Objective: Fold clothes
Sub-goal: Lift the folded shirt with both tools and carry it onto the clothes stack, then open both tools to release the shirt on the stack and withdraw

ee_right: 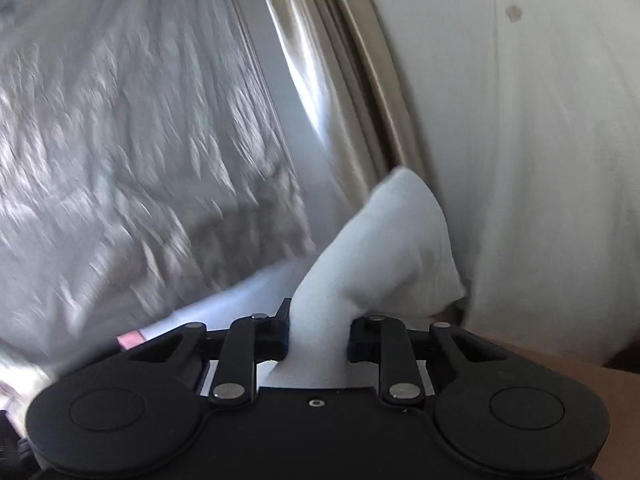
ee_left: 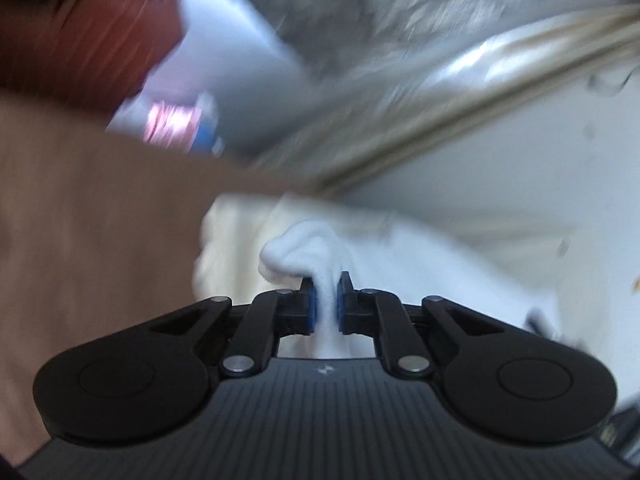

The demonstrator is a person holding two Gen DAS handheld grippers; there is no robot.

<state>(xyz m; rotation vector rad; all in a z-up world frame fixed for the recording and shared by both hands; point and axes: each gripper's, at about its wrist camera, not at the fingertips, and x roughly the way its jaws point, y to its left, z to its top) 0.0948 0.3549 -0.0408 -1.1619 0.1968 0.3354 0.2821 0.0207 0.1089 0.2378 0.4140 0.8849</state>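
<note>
In the left wrist view my left gripper (ee_left: 327, 304) is shut on a bunched fold of a white fleecy garment (ee_left: 304, 252), which bulges just past the blue pads (ee_left: 313, 306) and spreads away to the right. In the right wrist view my right gripper (ee_right: 318, 330) is shut on another part of the white garment (ee_right: 384, 248); the cloth rises from between the fingers into a pointed corner. Both views are smeared by motion, so the rest of the garment is hard to make out.
A grey patterned bedspread (ee_right: 120, 140) fills the left of the right wrist view, with beige curtains (ee_right: 332, 60) and a pale wall (ee_right: 520, 120) behind. A brown surface (ee_left: 100, 220) and a dark red object (ee_left: 80, 40) lie left in the left wrist view.
</note>
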